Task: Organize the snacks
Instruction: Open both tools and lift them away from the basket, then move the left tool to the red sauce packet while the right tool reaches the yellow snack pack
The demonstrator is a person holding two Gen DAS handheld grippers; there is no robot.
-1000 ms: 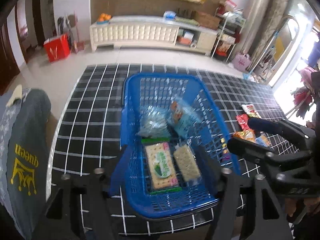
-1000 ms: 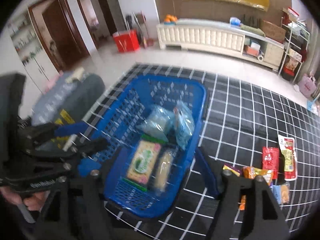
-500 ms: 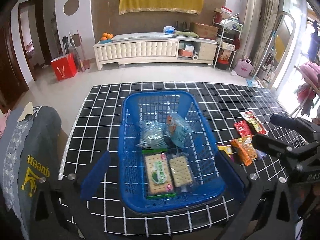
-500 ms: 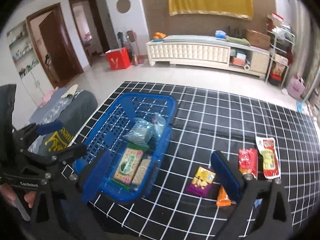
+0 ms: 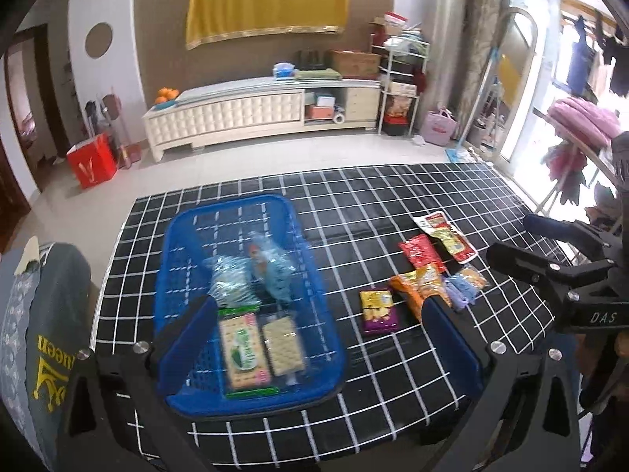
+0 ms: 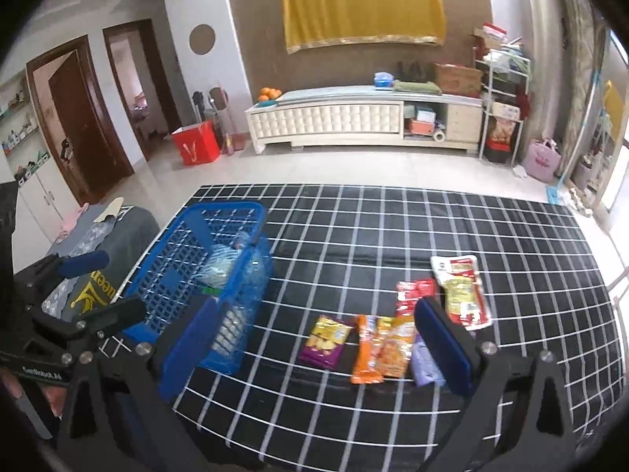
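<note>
Both grippers hang over the near edge of the table with their jaws spread wide and nothing between them. Seen from its own camera, the left gripper frames the near end of the blue basket and the purple snack pack, touching neither. The right gripper likewise brackets the loose snacks from above, its blue pads clear of everything.

One basket stands toward the left edge of the black checked tablecloth. Four packets lie inside it: two clear bluish bags at the far end, and two cracker packs side by side at the near end, one with a green label, one plain.

Six snacks are visible loose on the cloth, between the basket and the right edge. Nearest the basket is the purple snack pack. Just beside it lie two orange packs, overlapping. A pale lilac packet touches them on the right, partly hidden by the right gripper's pad. Farther back sit a red sachet and a long red-and-yellow pouch, close together. In the left view a small tan packet also shows next to the lilac one, though blur makes it hard to tell whether it is separate.
</note>
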